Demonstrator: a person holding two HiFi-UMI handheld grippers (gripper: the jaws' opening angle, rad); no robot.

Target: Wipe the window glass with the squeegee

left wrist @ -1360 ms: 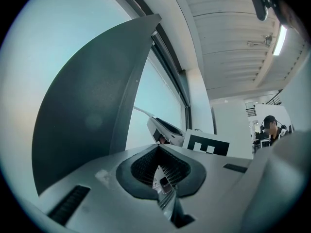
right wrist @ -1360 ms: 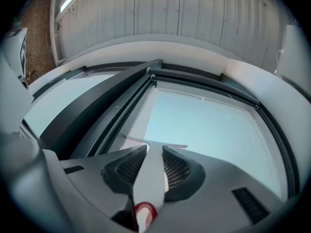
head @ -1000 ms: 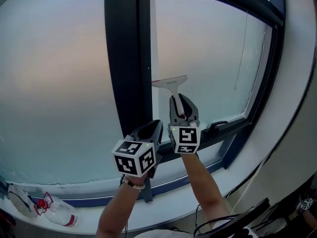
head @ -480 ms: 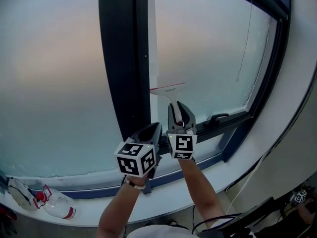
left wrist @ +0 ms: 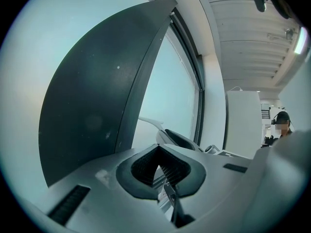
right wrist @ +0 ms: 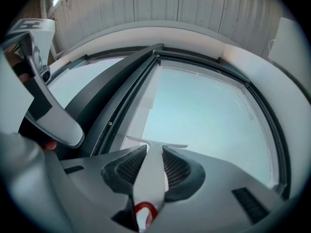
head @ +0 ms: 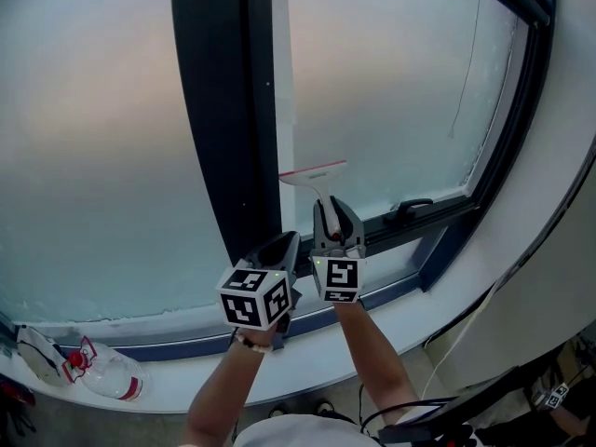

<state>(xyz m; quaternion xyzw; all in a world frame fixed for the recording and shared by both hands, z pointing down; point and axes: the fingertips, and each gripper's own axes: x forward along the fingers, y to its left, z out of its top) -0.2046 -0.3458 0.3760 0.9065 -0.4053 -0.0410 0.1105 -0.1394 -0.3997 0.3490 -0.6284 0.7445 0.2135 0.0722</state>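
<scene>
A white squeegee [head: 315, 174] with a red-edged blade lies against the frosted window glass [head: 391, 82], low on the right pane beside the dark mullion [head: 219, 110]. My right gripper [head: 335, 214] is shut on its handle; in the right gripper view the handle [right wrist: 149, 178] runs between the pads and the blade spans just past the gripper [right wrist: 153, 149]. My left gripper [head: 284, 243] hovers just left of it, in front of the mullion, shut with nothing in it [left wrist: 157, 147]. The left gripper view shows the squeegee [left wrist: 148, 123] to its right.
A black window handle [head: 411, 207] sits on the lower frame right of the squeegee. On the white sill [head: 186, 366] at the lower left lie a plastic bottle [head: 104, 377] with a red cap and a pale bag [head: 33, 359]. A person [left wrist: 281, 123] is far behind.
The squeegee has slid down the glass toward the bottom frame, still in the right gripper. The left gripper stayed beside it near the mullion.
</scene>
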